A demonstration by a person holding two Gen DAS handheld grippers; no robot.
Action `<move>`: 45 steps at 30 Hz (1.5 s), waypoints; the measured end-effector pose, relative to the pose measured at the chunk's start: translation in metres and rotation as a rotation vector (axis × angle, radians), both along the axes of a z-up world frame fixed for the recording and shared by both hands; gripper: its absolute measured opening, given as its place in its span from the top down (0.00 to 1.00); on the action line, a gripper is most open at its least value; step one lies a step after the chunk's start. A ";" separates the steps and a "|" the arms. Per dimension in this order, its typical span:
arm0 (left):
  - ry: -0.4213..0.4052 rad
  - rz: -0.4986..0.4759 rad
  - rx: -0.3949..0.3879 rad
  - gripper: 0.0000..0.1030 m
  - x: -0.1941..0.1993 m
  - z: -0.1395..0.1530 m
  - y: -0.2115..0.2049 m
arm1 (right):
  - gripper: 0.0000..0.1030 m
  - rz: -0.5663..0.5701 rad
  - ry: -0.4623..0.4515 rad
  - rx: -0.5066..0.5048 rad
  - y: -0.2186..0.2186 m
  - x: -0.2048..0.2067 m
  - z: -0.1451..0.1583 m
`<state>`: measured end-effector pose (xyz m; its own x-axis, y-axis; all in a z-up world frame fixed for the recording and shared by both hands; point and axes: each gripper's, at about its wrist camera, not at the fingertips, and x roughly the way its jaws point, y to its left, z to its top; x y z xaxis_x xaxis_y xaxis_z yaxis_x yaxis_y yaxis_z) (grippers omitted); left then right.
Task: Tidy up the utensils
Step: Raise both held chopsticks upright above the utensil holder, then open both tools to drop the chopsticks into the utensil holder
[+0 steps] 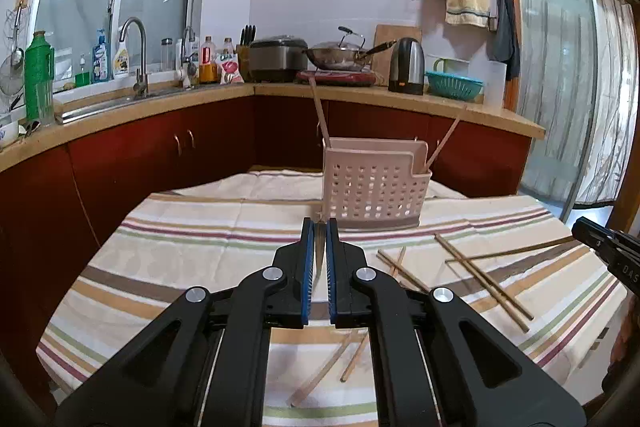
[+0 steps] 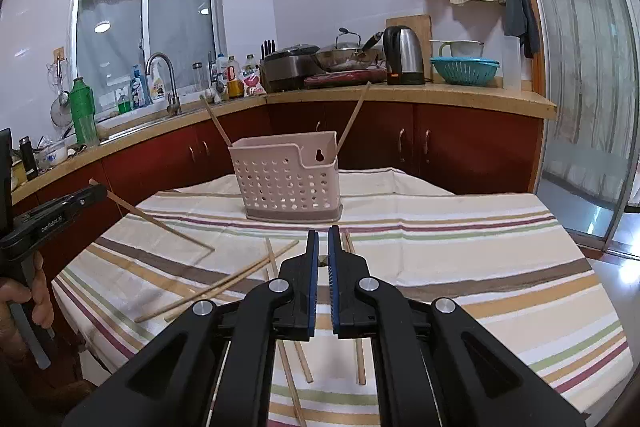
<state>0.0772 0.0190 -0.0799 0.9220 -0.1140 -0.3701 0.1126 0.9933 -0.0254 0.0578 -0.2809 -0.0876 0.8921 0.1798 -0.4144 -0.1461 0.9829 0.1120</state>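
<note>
Striped tablecloth (image 2: 460, 259) on a kitchen table, with left gripper (image 2: 96, 191) pinching one chopstick (image 2: 160, 223) whose far end touches the cloth, right gripper (image 2: 323, 233) pressed together on another chopstick (image 1: 516, 249), loose chopsticks (image 1: 484, 277) scattered near a pink perforated holder (image 2: 288, 183) containing two upright chopsticks (image 2: 352, 121).

a tabletop (image 2: 460, 267) under a striped cloth (image 2: 480, 227) carries a pink perforated utensil holder (image 2: 288, 183) standing upright near its far edge. loose wooden chopsticks (image 2: 224, 283) lie scattered on the cloth nearer the cameras, some crossing each other.
</note>
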 end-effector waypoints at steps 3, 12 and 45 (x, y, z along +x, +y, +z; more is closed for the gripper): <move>-0.019 -0.004 0.001 0.94 0.001 0.008 0.000 | 0.95 0.002 -0.008 0.004 0.000 0.002 0.007; -0.042 -0.008 -0.007 0.94 0.022 0.020 0.002 | 0.95 0.028 -0.026 -0.003 0.006 0.031 0.024; -0.164 -0.111 -0.087 0.94 0.106 0.086 -0.011 | 0.95 0.075 -0.207 0.055 0.014 0.118 0.095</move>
<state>0.1836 0.0078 0.0059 0.9491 -0.2430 -0.2006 0.2308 0.9695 -0.0826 0.1757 -0.2666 0.0070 0.9404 0.2663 -0.2113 -0.2441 0.9616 0.1255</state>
